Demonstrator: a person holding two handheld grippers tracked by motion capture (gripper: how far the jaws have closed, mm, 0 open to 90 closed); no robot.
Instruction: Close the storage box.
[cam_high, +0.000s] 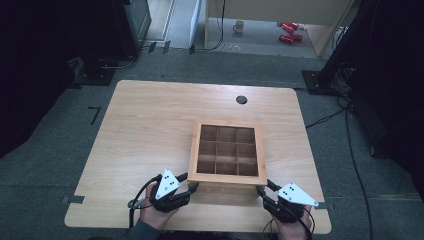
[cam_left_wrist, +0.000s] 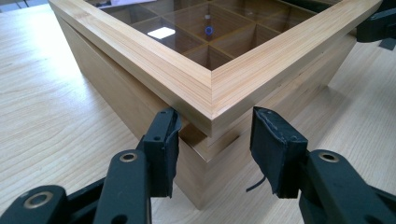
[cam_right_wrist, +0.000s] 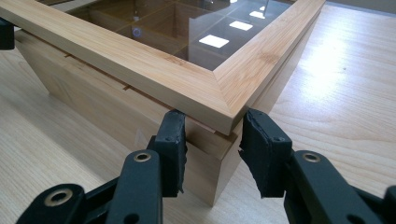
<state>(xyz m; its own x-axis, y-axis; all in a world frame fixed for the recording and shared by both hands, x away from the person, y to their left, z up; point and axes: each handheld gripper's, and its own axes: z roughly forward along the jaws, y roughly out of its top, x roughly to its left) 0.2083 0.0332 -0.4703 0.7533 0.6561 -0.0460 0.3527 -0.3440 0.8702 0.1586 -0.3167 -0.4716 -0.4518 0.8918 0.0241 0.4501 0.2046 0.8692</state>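
Note:
A square wooden box (cam_high: 227, 177) with a glass-paned lid and nine compartments sits on the right half of the table. My left gripper (cam_high: 192, 186) is at its near left corner and my right gripper (cam_high: 261, 192) at its near right corner. In the left gripper view my left gripper (cam_left_wrist: 215, 140) stands open, its jaws astride the box corner just under the overhanging lid frame (cam_left_wrist: 187, 79). In the right gripper view my right gripper (cam_right_wrist: 212, 140) is open in the same way, beneath the lid frame (cam_right_wrist: 154, 70). Nothing is clamped.
The light wooden table (cam_high: 145, 130) has a round cable hole (cam_high: 241, 99) at the back. Its front edge runs just below the hands. On the floor beyond the table stand a mug (cam_high: 239, 26) and red cans (cam_high: 290, 31); cables trail at right.

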